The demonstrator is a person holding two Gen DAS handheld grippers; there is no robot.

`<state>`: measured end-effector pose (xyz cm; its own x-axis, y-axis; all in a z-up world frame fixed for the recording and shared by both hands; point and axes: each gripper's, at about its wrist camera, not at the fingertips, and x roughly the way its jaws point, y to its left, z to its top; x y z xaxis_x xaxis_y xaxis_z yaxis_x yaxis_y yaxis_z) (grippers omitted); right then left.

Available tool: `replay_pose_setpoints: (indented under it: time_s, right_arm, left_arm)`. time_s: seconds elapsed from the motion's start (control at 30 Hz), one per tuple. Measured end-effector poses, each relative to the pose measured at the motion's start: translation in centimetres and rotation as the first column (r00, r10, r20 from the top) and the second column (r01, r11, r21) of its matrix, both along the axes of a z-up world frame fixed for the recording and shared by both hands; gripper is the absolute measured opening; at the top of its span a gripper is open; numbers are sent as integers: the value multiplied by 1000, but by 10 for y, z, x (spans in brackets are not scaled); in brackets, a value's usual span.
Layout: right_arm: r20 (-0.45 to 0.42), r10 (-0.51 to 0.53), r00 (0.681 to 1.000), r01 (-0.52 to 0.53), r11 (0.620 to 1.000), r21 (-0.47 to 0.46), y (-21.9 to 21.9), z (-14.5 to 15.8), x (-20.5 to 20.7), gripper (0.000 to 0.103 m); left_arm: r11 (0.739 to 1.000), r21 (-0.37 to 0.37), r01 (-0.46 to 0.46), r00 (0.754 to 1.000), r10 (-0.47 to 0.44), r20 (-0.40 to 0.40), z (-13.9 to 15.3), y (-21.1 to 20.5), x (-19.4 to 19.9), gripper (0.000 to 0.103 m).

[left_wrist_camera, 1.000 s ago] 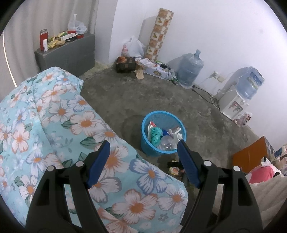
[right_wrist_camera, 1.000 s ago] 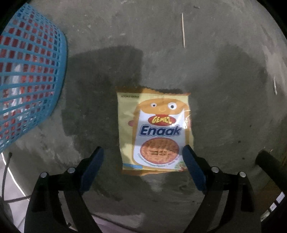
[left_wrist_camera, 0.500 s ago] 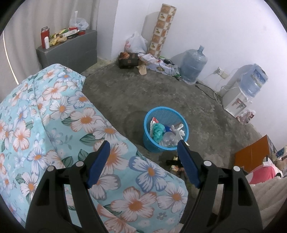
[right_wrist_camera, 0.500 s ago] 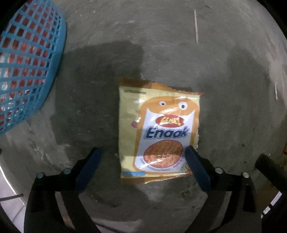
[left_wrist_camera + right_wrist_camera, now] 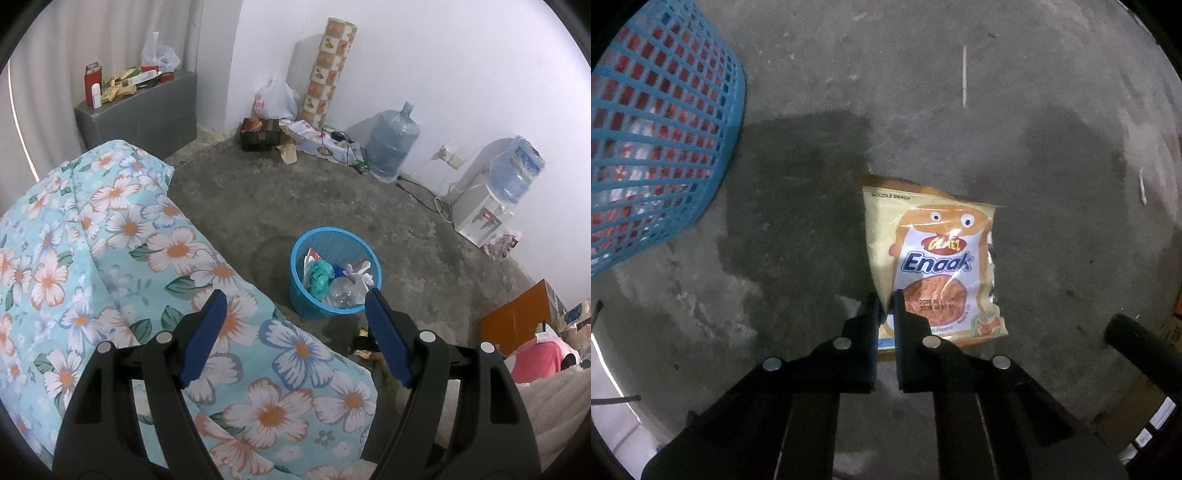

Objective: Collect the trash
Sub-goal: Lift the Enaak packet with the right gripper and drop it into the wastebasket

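A yellow "Enaak" noodle snack packet point(image 5: 938, 266) lies on the grey concrete floor, seen from straight above in the right wrist view. My right gripper point(image 5: 886, 299) has its jaws closing tight on the packet's lower left edge, which is pinched and creased between the pads. The blue mesh trash basket point(image 5: 665, 147) stands to the upper left of the packet. In the left wrist view the same basket point(image 5: 334, 236) holds a bottle, plastic and paper scraps. My left gripper point(image 5: 295, 295) hangs open and empty above the floral blanket point(image 5: 129, 240), short of the basket.
Water jugs point(image 5: 393, 146) and a dispenser point(image 5: 480, 218) line the far wall, with cables and bags beside them. A grey cabinet point(image 5: 147, 110) stands far left, an orange board point(image 5: 517, 317) at the right. A black rod point(image 5: 1145, 343) lies right of the packet.
The right jaws went from wide open around the packet to pinched on its lower left edge, and the packet crumpled slightly. The left gripper stayed open and barely moved.
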<state>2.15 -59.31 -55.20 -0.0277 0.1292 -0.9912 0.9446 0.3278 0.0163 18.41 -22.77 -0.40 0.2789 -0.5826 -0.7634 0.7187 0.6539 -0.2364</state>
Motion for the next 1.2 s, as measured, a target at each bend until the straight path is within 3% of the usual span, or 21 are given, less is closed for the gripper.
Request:
replay_pose_setpoints:
  time_s: [0.17, 0.23, 0.33, 0.47, 0.6, 0.7, 0.73, 0.8, 0.83, 0.87, 0.9, 0.97, 1.07, 1.2]
  right_arm:
    - [68, -99, 993, 106, 988, -113, -12, 60, -20, 6]
    - [129, -131, 983, 156, 966, -207, -15, 103, -30, 6]
    - [246, -128, 961, 215, 903, -371, -20, 187, -38, 6]
    - [383, 20, 924, 192, 841, -507, -14, 280, -8, 6]
    - [457, 248, 854, 40, 844, -534, -8, 331, 63, 7]
    - [478, 336, 812, -89, 880, -467, -4, 324, 127, 10]
    - [478, 336, 812, -108, 890, -444, -5, 316, 142, 14]
    - [456, 319, 831, -163, 923, -349, -11, 292, 169, 20]
    - [445, 291, 847, -178, 944, -278, -16, 274, 181, 35]
    - [440, 258, 860, -183, 961, -206, -22, 258, 189, 43]
    - [418, 220, 882, -172, 974, -150, -27, 244, 192, 55]
    - [368, 167, 914, -138, 985, -105, -28, 227, 189, 59]
    - [400, 92, 912, -75, 995, -59, -32, 225, 180, 64]
    - [437, 79, 896, -41, 995, -96, -30, 240, 159, 65]
  left_arm:
    - [1000, -28, -7, 1000, 7, 8, 6, 13, -3, 73]
    - [999, -37, -14, 1000, 14, 14, 7, 18, -4, 73]
    - [998, -47, -29, 1000, 29, 9, 7, 23, -3, 73]
    - [997, -65, -44, 999, 45, 4, 8, 29, -2, 73]
    - [995, -88, -56, 998, 56, 5, 9, 38, -3, 73]
    - [993, -96, -72, 997, 72, -1, 9, 46, -2, 73]
    - [992, -99, -80, 997, 80, -3, 10, 50, -2, 73]
    - [990, -103, -91, 996, 91, -5, 10, 56, -2, 73]
    - [990, -106, -97, 995, 97, -5, 11, 59, -2, 73]
    - [989, -109, -103, 995, 103, -4, 12, 63, -2, 73]
    - [988, -112, -110, 994, 110, -4, 13, 66, -2, 73]
    - [986, -118, -122, 992, 123, -3, 15, 74, -1, 73]
    - [983, -126, -134, 991, 135, 0, 18, 84, -2, 73]
    - [980, -136, -142, 990, 143, -3, 19, 93, -3, 73]
